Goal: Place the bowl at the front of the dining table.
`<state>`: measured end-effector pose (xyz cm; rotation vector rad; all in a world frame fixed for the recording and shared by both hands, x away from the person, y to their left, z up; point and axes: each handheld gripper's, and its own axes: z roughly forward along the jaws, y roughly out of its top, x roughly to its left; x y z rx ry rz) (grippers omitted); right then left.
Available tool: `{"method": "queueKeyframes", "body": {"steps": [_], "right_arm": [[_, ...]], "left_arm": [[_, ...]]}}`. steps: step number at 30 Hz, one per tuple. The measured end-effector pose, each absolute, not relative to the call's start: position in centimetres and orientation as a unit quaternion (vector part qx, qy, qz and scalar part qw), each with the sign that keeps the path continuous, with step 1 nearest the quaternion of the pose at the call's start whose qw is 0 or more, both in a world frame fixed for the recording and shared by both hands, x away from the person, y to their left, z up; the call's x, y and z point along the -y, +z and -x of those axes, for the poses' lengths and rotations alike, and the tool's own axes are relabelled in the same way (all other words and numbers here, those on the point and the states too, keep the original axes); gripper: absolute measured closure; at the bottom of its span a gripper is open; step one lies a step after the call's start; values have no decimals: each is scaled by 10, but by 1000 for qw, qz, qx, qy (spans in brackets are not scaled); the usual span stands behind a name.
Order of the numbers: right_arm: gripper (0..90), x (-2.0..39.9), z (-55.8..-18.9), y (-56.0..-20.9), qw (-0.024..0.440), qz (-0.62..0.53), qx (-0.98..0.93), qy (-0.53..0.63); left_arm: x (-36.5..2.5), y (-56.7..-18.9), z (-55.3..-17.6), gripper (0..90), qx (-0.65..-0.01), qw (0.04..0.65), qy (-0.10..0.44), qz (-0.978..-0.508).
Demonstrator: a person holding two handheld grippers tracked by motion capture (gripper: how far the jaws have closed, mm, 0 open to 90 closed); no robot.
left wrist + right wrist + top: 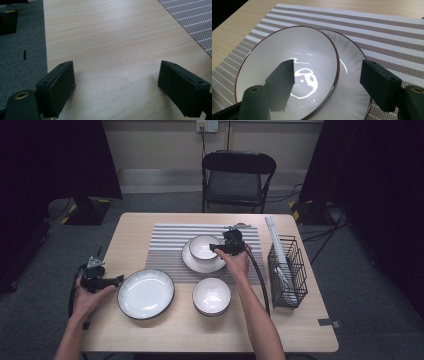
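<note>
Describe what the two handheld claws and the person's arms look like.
Both claws are black. The left claw carries a grey three-cornered plate on top and trails a black cable; the left gripper view shows two flat, rectangular black jaw blocks with small screw holes and a brass-coloured fitting at the base. The right claw has the same blocky jaws and a thick black cable running back along the forearm. Both forearms are bare, with no sleeves visible.

Right gripper point(325, 80): jaws spread wide, pads pressing on nothing. The near rim of a white bowl point(307, 50) passes between them: one jaw stands inside the bowl over its glossy bottom, the other outside, over the plate. Bowl has a thin dark rim and sits on a white ribbed plate point(354, 100), which shows beyond and below the bowl's edge. Both rest on a striped placemat point(387, 32) ahead of the gripper. Pale wooden counter point(234, 32) beyond the mat's edges.
</note>
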<state>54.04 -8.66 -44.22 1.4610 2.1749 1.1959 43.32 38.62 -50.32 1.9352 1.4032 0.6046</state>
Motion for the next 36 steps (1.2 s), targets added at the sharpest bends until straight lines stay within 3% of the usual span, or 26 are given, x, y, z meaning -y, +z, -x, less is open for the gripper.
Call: {"method": "queueKeyframes", "body": {"steps": [20,36], "right_arm": [[298,83,-517,-430,124,-480,-755,428],[365,92,-491,-411,141,-465,-748,452]], "left_arm": [[-386,-503,-433,134,-537,331,232,-740],[-386,-503,-433,134,-537,331,232,-740]]}}
